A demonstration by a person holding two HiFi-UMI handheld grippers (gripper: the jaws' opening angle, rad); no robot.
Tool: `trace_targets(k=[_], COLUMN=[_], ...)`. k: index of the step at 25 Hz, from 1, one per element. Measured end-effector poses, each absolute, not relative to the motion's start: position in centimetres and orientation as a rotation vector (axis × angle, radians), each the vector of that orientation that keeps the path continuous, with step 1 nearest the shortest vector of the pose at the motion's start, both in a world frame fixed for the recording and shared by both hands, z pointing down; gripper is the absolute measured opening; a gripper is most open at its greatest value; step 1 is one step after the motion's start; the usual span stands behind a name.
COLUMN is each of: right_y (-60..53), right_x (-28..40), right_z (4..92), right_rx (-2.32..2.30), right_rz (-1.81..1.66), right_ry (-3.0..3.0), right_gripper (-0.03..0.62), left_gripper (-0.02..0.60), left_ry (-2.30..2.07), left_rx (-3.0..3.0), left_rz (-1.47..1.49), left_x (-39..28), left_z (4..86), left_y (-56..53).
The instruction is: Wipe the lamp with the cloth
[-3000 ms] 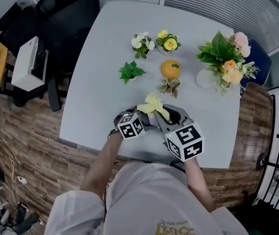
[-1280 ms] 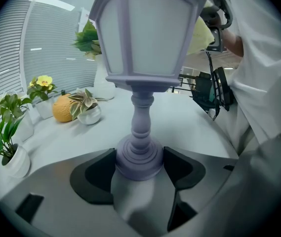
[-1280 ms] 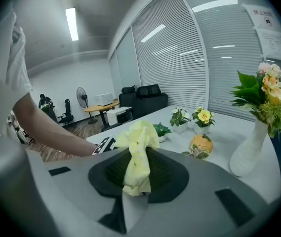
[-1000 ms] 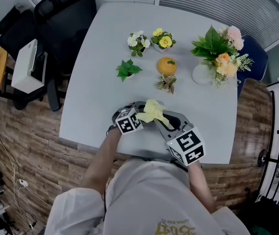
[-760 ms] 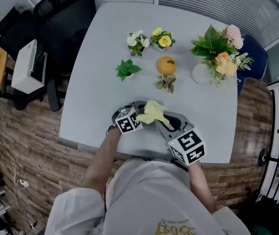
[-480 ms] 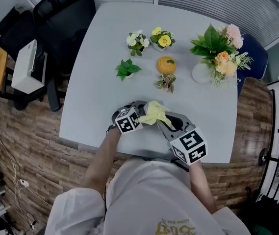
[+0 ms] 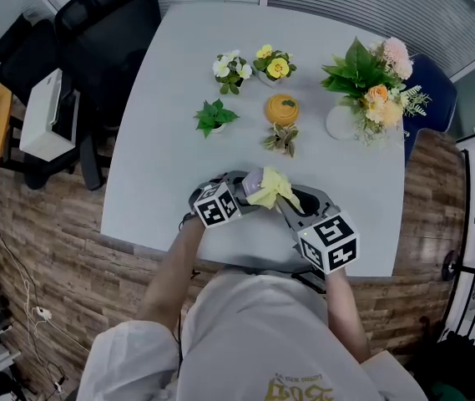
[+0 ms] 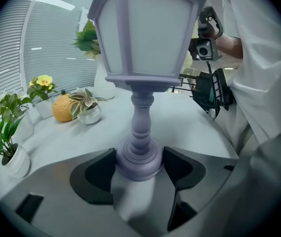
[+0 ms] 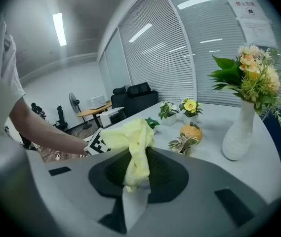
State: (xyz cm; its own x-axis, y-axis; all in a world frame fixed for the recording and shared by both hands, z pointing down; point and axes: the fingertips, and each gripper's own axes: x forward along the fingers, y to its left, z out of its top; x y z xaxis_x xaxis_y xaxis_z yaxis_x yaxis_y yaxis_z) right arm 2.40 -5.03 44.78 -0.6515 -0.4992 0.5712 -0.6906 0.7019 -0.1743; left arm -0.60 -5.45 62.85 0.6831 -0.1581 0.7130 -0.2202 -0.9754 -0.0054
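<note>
Left gripper (image 8: 140, 160) fingers (image 8: 94, 175) tight around the lamp (image 8: 145, 33) base; right gripper (image 9: 135, 173) fingers (image 9: 168, 177) tight on the yellow cloth (image 9: 130, 141).

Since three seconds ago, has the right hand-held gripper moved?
Yes. Measured against the orange pot, the right hand-held gripper and its cloth have shifted rightward and toward the person, uncovering the lamp.

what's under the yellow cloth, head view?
The lamp: part of its lilac top shows left of the cloth; the rest is covered from overhead. Left hand-held gripper clamps its base, right hand-held gripper pinches the cloth.
</note>
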Motion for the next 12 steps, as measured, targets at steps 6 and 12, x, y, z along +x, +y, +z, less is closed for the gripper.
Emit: trace_targets(k=[6, 12], right_y=[-6.3, -7.5], right_x=[2.6, 2.3], right_z=[44.6, 44.6], right_rx=[0.937, 0.939], right_rz=[0.526, 0.609], right_ry=[-2.422, -2.462], right_gripper=[0.075, 0.074], left_gripper=[0.302, 0.302], left_ry=[-0.314, -0.313], left_rx=[2.802, 2.802], left_rz=[1.179, 1.178], left_x=[-0.6, -0.6], left_z=[62.8, 62.8], left_y=[-5.4, -5.4])
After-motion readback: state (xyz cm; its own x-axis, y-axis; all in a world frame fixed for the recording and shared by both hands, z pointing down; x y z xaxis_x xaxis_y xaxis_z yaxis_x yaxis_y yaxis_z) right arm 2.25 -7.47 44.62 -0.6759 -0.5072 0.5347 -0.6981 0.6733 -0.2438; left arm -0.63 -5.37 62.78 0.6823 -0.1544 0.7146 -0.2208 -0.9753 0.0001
